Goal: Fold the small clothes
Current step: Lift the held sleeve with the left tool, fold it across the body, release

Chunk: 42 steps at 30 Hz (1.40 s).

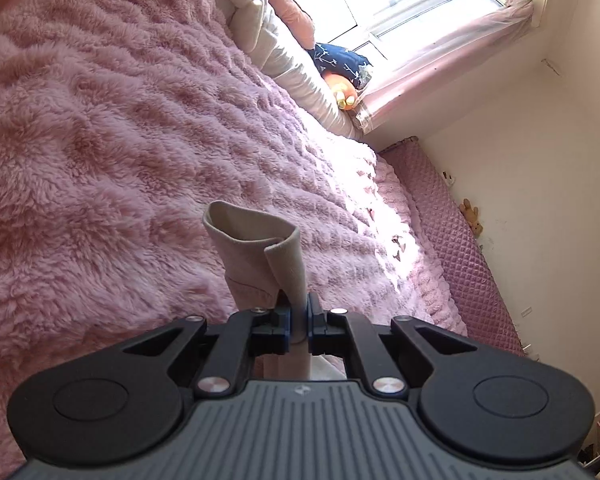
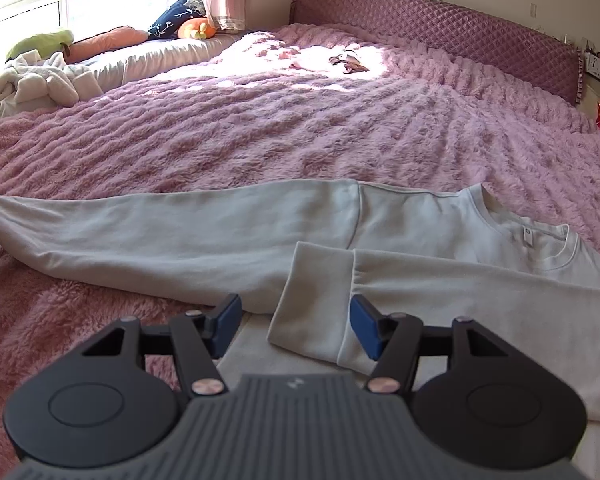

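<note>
Our left claw [image 1: 299, 320] was clamped on the sweatshirt [image 2: 420, 216] cuff [image 1: 252, 240]; right claw [image 2: 296, 328] hung open, folded sleeve [image 2: 316, 300] at 12 o'clock, on the bed [image 2: 300, 132].

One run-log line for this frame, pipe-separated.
left gripper: shut on sleeve cuff | right gripper: open above other cuff | sweatshirt: flat on bed
</note>
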### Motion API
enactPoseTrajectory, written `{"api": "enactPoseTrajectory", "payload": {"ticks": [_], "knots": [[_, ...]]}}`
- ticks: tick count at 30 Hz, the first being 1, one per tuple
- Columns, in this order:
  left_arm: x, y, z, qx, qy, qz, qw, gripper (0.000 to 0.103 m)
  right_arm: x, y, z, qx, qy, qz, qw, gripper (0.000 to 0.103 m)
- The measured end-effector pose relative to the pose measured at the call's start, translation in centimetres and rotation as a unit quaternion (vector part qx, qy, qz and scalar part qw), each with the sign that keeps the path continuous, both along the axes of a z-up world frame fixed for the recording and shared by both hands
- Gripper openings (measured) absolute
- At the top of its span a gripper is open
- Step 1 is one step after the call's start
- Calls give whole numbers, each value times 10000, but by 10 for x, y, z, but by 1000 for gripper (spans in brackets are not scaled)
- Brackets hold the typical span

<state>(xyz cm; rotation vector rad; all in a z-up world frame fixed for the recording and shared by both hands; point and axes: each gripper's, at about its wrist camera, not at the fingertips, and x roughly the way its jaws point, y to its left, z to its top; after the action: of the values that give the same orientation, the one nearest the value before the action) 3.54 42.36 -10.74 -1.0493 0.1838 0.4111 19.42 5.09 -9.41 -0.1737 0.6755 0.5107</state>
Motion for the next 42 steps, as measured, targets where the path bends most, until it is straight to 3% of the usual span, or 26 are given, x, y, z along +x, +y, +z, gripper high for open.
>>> {"api": "enactPoseTrajectory", "payload": {"ticks": [5, 9, 14, 19, 27, 31, 34, 39, 41, 42], "knots": [[24, -27, 40, 97, -520, -547, 9971, 7, -4, -21, 11, 111, -95, -105, 9998, 57], [51, -65, 76, 251, -959, -1132, 9886, 7, -7, -49, 24, 221, -197, -286, 9992, 58], [98, -130, 111, 392, -1336, -1983, 9702, 7, -14, -96, 37, 328, -292, -561, 9975, 59], [149, -212, 116, 365, -1495, -2840, 9464, 7, -24, -152, 42, 396, -269, -950, 9943, 59], [211, -341, 73, 162, -1262, -3840, 9145, 7, -42, -254, 38, 427, -161, -1675, 9848, 60], [236, -399, 35, 148, -858, -4262, 9004, 7, -52, -296, 30, 453, -79, -2000, 9787, 60], [249, -440, 7, 428, -417, -4528, 8896, 7, -56, -326, 21, 457, 25, -2233, 9737, 60], [259, -492, -37, 855, 319, -5052, 8582, 8, -56, -357, 4, 459, 213, -2564, 9653, 60], [262, -506, -49, 1016, 615, -5271, 8415, 15, -54, -366, -2, 486, 286, -2680, 9618, 60], [260, -514, -52, 1098, 787, -5370, 8327, 25, -52, -369, -4, 496, 303, -2714, 9607, 60]]}}
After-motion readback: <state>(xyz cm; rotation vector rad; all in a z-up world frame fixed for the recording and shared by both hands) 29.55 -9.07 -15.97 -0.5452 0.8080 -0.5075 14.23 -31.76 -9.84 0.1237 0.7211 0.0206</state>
